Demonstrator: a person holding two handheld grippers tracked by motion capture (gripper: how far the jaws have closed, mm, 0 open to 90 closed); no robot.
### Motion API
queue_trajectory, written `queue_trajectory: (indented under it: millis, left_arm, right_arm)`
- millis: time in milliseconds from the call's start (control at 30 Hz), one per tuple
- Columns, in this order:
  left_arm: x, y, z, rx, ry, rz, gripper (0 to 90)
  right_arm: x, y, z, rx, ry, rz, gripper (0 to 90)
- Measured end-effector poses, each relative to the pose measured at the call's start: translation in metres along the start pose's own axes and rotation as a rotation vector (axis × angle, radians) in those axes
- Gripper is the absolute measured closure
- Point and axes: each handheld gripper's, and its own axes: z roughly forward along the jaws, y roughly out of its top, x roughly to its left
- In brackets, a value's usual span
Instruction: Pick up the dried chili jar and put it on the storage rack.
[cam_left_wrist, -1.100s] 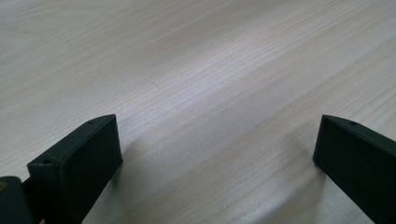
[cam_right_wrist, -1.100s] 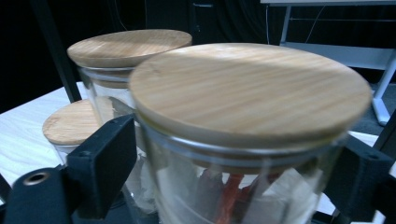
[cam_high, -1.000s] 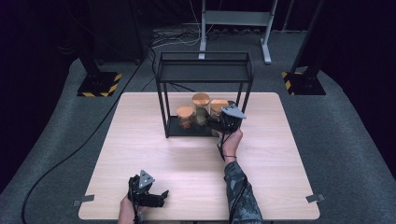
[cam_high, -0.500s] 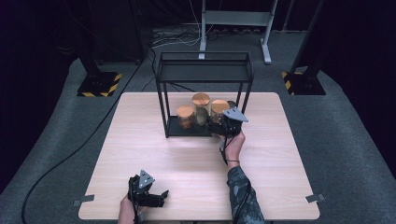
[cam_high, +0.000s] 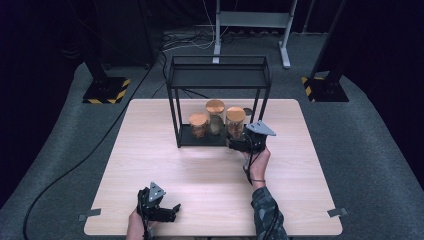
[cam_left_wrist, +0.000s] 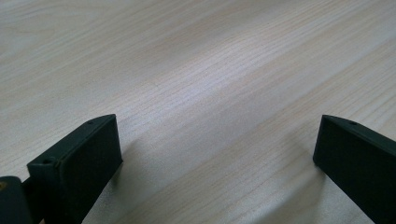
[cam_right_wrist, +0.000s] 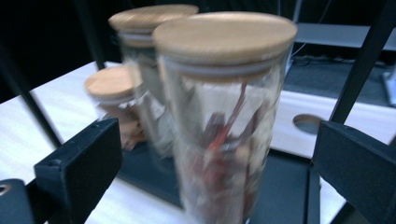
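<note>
Right gripper (cam_high: 239, 143) fingers have just opened wide around the wooden-lidded glass jar (cam_right_wrist: 224, 116), not gripping; back out straight, don't clip it.

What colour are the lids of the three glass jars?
Light wooden tan, on every jar lid; the right gripper view shows it best.
</note>
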Motion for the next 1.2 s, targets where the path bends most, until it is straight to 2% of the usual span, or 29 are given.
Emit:
queue_trajectory:
  millis: [300, 400, 667, 833, 900, 1133, 1200]
  left_arm:
    - [0.0, 0.0, 0.0, -0.003, 0.0, -0.002, 0.3]
    - [0.0, 0.0, 0.0, -0.002, 0.0, -0.003, 0.3]
    - [0.0, 0.0, 0.0, -0.003, 0.0, -0.002, 0.3]
    - [0.0, 0.0, 0.0, -0.005, 0.0, -0.003, 0.3]
    - [0.0, 0.0, 0.0, -0.003, 0.001, -0.002, 0.3]
    - [0.0, 0.0, 0.0, -0.003, 0.001, -0.001, 0.3]
    - [0.0, 0.0, 0.0, -0.004, 0.0, -0.002, 0.3]
  right_arm:
    - [0.008, -0.015, -0.028, 0.093, 0.05, -0.033, 0.0]
    - [0.012, -0.024, -0.039, 0.135, 0.057, -0.044, 0.0]
    - [0.015, -0.053, -0.064, 0.2, 0.063, -0.051, 0.0]
    - [0.016, -0.074, -0.079, 0.246, 0.064, -0.033, 0.0]
    - [0.015, -0.086, -0.085, 0.274, 0.069, -0.006, 0.0]
    - [0.011, -0.106, -0.093, 0.306, 0.07, 0.031, 0.0]
    - [0.011, -0.106, -0.095, 0.305, 0.07, 0.027, 0.0]
